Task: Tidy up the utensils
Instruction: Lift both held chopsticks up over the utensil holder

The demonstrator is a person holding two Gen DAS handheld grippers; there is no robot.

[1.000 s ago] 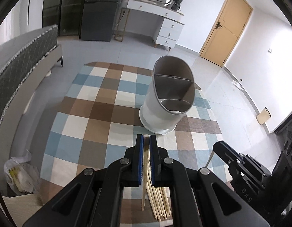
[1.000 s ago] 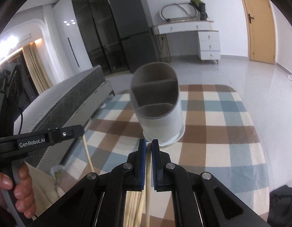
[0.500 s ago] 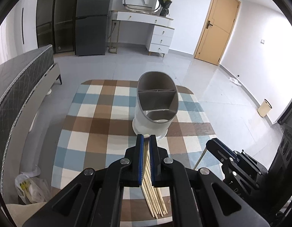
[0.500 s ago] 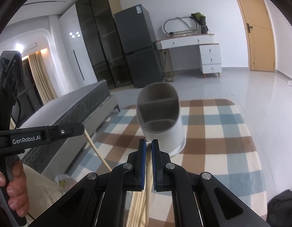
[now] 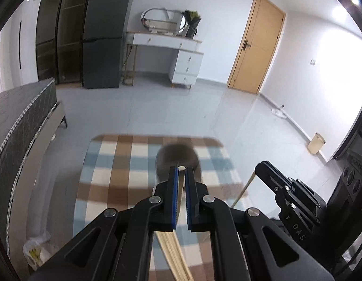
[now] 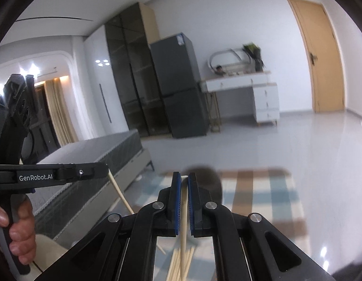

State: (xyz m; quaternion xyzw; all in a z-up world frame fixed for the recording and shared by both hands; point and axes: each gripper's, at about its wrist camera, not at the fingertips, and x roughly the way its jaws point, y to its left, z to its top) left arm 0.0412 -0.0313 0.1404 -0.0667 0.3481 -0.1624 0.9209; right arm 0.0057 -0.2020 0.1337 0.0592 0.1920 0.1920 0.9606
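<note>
Left gripper point(image 5: 181, 169): black linkage with blue-padded fingers point(image 5: 173, 182), drawn nearly together, pinching a pale wooden chopstick point(image 5: 180, 187); pointed toward twelve o'clock and tilted downward. Right gripper point(image 6: 184, 178): same build, fingers point(image 6: 176, 187) likewise closed on a second pale chopstick point(image 6: 183, 210), aimed closer to level. At eight o'clock in the right wrist view, a bare hand point(image 6: 15, 231) wraps the left gripper's handle.

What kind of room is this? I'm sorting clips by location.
Most likely a bedroom or studio flat: a quilted grey bed along one side, a white dressing table with an oval mirror, a dark fridge against the wall, and a checked rug on the tiled floor.
</note>
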